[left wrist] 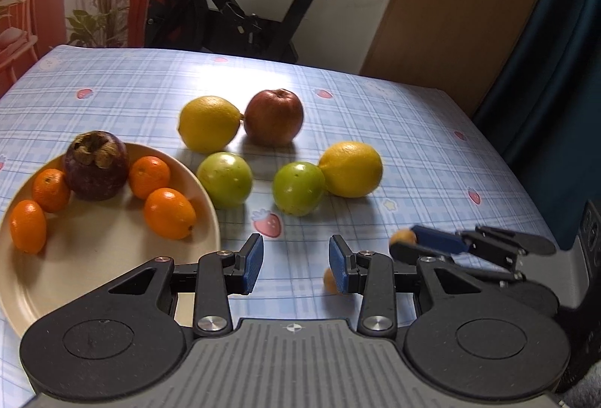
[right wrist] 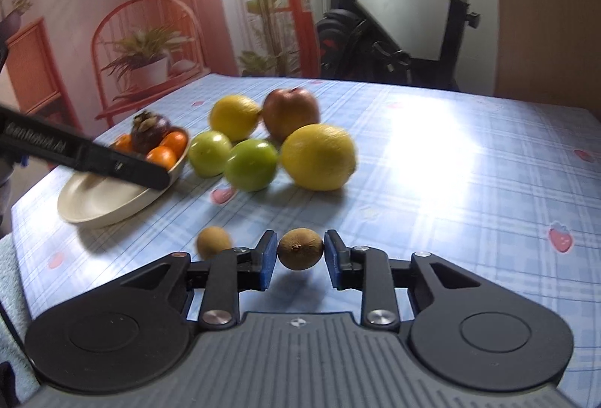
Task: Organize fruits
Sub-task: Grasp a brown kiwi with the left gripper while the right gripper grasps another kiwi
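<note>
My right gripper (right wrist: 300, 254) is shut on a small brown longan (right wrist: 300, 249), low over the tablecloth. A second longan (right wrist: 213, 242) lies just to its left. My left gripper (left wrist: 296, 257) is open with nothing between its pads, beside the cream plate (left wrist: 94, 257). The plate holds a mangosteen (left wrist: 95, 165) and several small oranges (left wrist: 169, 213). Beyond it on the cloth lie two lemons (left wrist: 208, 124) (left wrist: 351, 169), a red apple (left wrist: 274, 117) and two green fruits (left wrist: 224, 179) (left wrist: 298, 188). In the left wrist view the right gripper (left wrist: 403, 243) comes in from the right.
The table has a blue checked cloth (right wrist: 450, 182) with strawberry prints. An exercise bike (left wrist: 233, 6) stands behind the far edge. A wooden panel (left wrist: 450, 13) and a dark curtain (left wrist: 556, 70) are at the right. The table's right edge (left wrist: 526, 190) runs close to the right gripper.
</note>
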A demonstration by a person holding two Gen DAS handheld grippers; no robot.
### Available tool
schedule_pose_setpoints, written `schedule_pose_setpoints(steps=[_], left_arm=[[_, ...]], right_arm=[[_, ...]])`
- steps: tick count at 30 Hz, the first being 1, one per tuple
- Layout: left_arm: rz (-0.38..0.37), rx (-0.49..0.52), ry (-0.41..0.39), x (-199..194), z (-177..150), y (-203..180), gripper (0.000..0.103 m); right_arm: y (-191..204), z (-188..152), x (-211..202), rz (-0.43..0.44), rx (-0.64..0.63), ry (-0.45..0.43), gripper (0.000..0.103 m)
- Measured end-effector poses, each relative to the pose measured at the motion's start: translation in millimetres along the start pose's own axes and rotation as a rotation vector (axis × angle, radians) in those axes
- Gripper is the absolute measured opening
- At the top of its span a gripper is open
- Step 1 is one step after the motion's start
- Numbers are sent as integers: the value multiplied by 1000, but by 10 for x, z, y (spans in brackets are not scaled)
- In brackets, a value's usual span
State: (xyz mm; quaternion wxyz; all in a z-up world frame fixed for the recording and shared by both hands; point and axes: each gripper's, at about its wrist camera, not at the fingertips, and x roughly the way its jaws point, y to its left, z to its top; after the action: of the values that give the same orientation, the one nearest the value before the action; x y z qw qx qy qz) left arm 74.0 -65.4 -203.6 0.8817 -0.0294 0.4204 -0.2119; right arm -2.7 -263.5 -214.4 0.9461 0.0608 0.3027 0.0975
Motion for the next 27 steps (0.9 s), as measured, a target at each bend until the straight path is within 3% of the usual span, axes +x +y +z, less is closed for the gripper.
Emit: schedule_pose_setpoints(steps=[9, 25, 27], left_arm=[[-48, 37, 74, 236, -65, -138, 40], [-78, 26, 126, 445, -103, -184, 40], [-84, 29, 124, 444, -99, -190, 32]], right_arm=[[-142, -39, 16, 14, 58, -8, 30], [-210, -55, 4, 42, 98, -14, 30], [-220, -55, 3, 46, 101, -14, 30]])
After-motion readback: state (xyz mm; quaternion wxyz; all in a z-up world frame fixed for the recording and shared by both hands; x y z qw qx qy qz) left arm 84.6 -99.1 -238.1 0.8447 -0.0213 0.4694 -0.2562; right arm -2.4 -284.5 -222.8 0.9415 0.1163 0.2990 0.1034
